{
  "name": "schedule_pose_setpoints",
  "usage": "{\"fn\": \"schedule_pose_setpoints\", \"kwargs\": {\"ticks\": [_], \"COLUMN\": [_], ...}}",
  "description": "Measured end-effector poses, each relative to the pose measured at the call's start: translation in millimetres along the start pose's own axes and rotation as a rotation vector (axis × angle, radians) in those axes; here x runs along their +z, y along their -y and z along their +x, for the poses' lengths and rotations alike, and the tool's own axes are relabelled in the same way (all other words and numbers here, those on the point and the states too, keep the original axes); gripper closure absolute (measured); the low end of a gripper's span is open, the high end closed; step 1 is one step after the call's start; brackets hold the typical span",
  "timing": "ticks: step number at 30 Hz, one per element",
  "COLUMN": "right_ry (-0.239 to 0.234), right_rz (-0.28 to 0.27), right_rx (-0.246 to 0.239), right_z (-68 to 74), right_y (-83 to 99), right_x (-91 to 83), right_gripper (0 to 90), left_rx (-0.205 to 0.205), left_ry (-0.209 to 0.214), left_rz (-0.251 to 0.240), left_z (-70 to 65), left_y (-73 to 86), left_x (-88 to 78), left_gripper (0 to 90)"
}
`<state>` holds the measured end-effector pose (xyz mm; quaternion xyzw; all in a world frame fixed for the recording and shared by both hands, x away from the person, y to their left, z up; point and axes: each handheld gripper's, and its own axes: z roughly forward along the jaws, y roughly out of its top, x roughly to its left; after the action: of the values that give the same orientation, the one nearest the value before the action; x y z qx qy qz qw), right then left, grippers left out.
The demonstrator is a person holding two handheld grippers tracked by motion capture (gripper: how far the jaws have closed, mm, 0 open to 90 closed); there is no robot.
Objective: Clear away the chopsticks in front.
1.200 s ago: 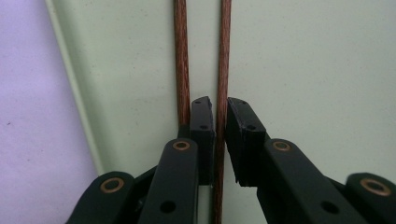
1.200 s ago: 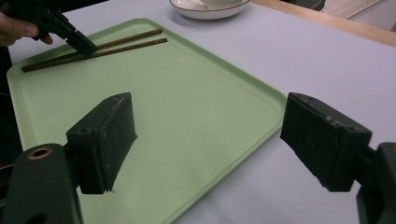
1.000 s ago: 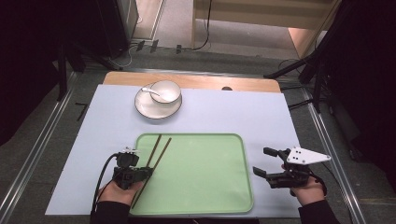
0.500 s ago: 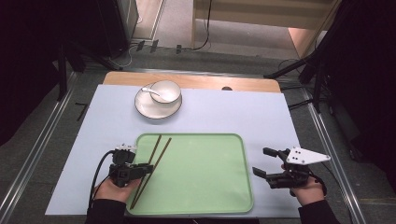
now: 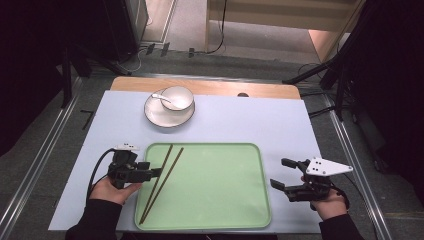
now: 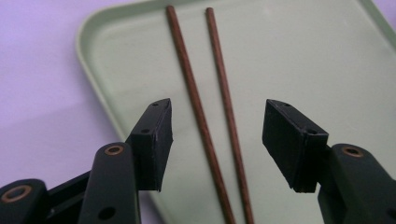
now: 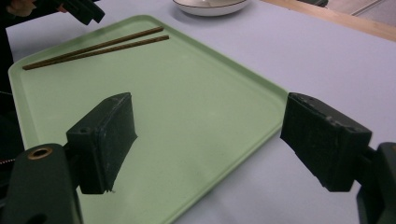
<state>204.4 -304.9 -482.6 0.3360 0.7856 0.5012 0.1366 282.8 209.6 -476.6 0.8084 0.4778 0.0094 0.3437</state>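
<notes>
Two brown chopsticks point(image 5: 161, 180) lie side by side along the left part of a green tray point(image 5: 220, 200). My left gripper point(image 5: 154, 173) reaches in over the tray's left rim. In the left gripper view it point(image 6: 217, 126) stands open, with both chopsticks point(image 6: 197, 109) running between the jaws on the tray point(image 6: 303, 56) below them. My right gripper point(image 5: 280, 172) hangs open just off the tray's right edge. In the right gripper view it point(image 7: 208, 135) holds nothing and looks across the tray point(image 7: 187, 93) at the chopsticks point(image 7: 93, 48).
A white bowl point(image 5: 177, 97) with a spoon point(image 5: 161, 97) sits on a white plate point(image 5: 159, 116) at the back left of the pale blue mat point(image 5: 260, 125). A wooden table edge point(image 5: 210, 86) runs behind it. The other hand's gripper point(image 7: 79, 9) is at the far side of the tray.
My left gripper has shifted forward along the tray's left edge, and its jaws now point at the chopsticks. The chopsticks and the right gripper have stayed put.
</notes>
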Motion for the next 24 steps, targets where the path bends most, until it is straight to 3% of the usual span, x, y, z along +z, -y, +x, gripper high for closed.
{"fn": "schedule_pose_setpoints", "kwargs": {"ticks": [7, 12, 16, 24], "right_ry": [0.001, -0.001, -0.001, -0.001], "right_rz": [0.006, 0.012, 0.015, 0.005], "right_rx": [0.007, 0.011, 0.011, 0.017], "right_z": [-1.0, -1.5, -1.7, -3.0], "right_y": [1.2, 1.9, 2.0, 2.4], "right_x": [0.4, 1.2, 1.3, 0.0], "right_gripper": [18.0, 18.0, 17.9, 17.9], "left_rx": [0.045, 0.021, 0.029, 0.1], "left_ry": [0.014, 0.031, 0.04, 0.02], "left_rz": [-0.048, -0.081, -0.101, -0.147], "left_z": [20.2, 36.1, 42.2, 45.3], "left_y": [-3.4, 2.6, 8.2, 23.5], "left_x": [-18.5, -35.5, -47.1, -68.4], "left_gripper": [37.3, 36.7, 36.7, 35.5]}}
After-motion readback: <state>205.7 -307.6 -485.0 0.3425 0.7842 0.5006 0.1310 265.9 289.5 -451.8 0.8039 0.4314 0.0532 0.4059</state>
